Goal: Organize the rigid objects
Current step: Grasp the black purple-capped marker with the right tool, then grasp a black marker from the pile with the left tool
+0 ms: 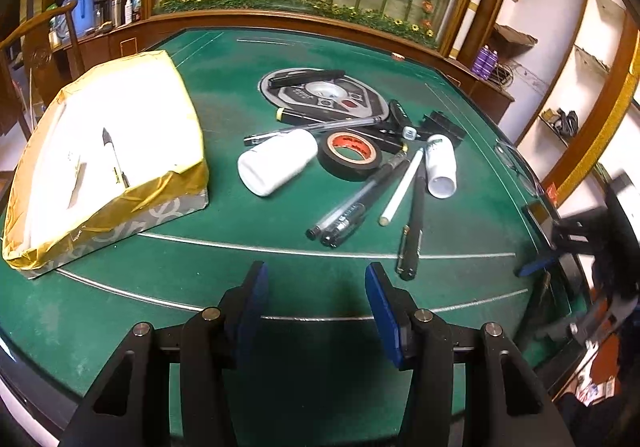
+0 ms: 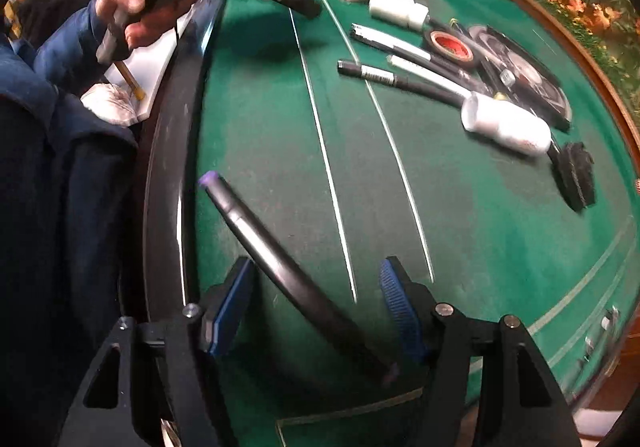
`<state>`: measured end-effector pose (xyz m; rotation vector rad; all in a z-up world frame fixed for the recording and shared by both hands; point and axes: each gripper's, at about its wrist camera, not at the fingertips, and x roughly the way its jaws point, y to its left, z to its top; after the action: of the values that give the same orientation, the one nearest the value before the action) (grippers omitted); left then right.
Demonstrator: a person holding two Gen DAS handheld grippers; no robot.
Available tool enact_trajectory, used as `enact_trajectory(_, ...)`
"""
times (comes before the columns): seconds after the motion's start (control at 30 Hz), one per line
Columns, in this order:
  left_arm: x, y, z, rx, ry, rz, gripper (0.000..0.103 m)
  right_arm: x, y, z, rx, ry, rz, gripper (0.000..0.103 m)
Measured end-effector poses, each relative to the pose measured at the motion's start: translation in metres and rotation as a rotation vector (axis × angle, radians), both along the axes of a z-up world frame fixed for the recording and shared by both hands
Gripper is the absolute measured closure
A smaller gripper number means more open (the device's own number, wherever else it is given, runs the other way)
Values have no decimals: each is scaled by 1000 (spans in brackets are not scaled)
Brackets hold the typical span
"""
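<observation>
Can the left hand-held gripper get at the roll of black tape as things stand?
Probably yes: the left hand-held gripper is open over bare felt, and the black tape lies flat ahead with its near side uncovered, though pens crowd beside it.

A green felt table (image 1: 240,247) with pale curved lines and a dark wood rim carries everything. At its left sits a gold-wrapped box (image 1: 112,151), and near the middle lie a round panel (image 1: 324,93), two white bottles (image 1: 276,161) (image 1: 440,165) on their sides, a tape roll (image 1: 350,155) and a loose heap of pens (image 1: 344,215) (some crossing one another). Apart from the heap, a dark marker (image 2: 288,271) lies on the felt close to the near rim.
</observation>
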<state>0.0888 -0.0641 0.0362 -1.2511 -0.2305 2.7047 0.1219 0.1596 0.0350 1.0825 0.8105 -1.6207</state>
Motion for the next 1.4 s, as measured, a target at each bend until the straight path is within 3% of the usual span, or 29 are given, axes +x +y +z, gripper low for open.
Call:
enact_trajectory(0.13, 1, 2, 3, 8, 9, -7, 50, -29, -6, 5, -32, -5, -132, 87)
enact_trajectory(0.33, 1, 6, 6, -2, 26, -12, 50, -74, -12, 3, -154, -29, -434, 88)
enact_trajectory(0.5, -1, 3, 8, -12, 16, 7, 50, -103, 12, 12, -469, -225, -625, 88)
enact_trajectory(0.63, -7, 3, 14, -15, 18, 6, 50, -123, 15, 7, -639, -340, -706, 88)
enact_trajectory(0.9, -58, 12, 30, -19, 9, -14, 50, -134, 20, 6, -702, -379, -730, 88)
enact_trajectory(1.1, -120, 19, 31, -132, -3, -2, 50, -134, 37, 9, -730, -376, -769, 88)
enact_trajectory(1.27, -188, 4, 37, -74, -57, 55, 50, -135, 46, 12, -764, -378, -793, 88)
enact_trajectory(1.4, -240, 26, 37, -256, -29, 23, 50, -137, 48, 10, -769, -396, -798, 88)
